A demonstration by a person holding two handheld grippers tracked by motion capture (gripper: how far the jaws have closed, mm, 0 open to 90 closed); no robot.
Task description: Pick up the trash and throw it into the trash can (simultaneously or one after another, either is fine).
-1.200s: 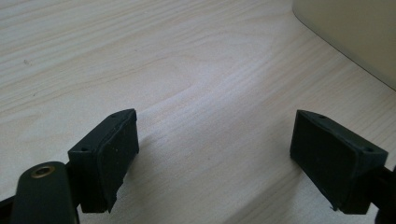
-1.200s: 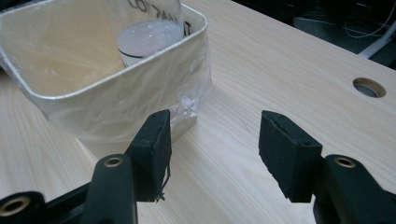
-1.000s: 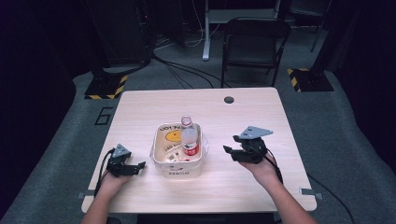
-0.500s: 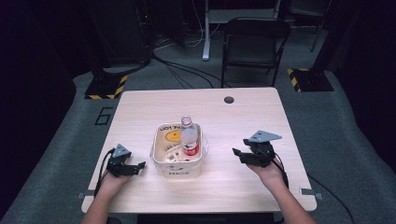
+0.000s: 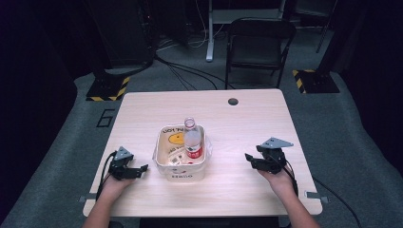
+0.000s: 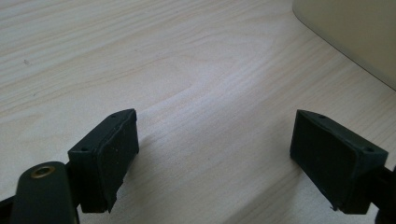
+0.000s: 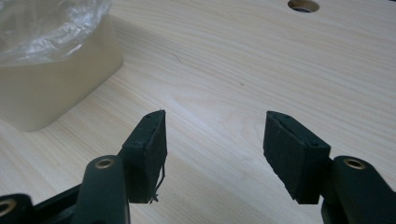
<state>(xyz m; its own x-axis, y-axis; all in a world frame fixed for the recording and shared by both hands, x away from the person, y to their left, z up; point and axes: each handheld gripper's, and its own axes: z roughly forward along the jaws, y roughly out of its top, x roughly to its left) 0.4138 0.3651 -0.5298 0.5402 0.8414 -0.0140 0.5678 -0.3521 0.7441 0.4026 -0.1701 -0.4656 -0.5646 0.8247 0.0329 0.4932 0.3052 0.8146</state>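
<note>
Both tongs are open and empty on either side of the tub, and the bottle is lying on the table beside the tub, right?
Not quite. The high view shows the bottle inside the tub, not on the table. The rest holds: left tongs and right tongs are open and empty on either side of the tub.

A cream plastic tub (image 5: 181, 167) is sitting mid-table, printed packets lying inside, and a clear bottle (image 5: 192, 139) with a red label is leaning against its right wall.

Counter (image 5: 247, 118): light wood, round cable hole (image 5: 233, 101) near far edge. White tub (image 5: 183, 171) stands directly on counter, centre-left.
</note>
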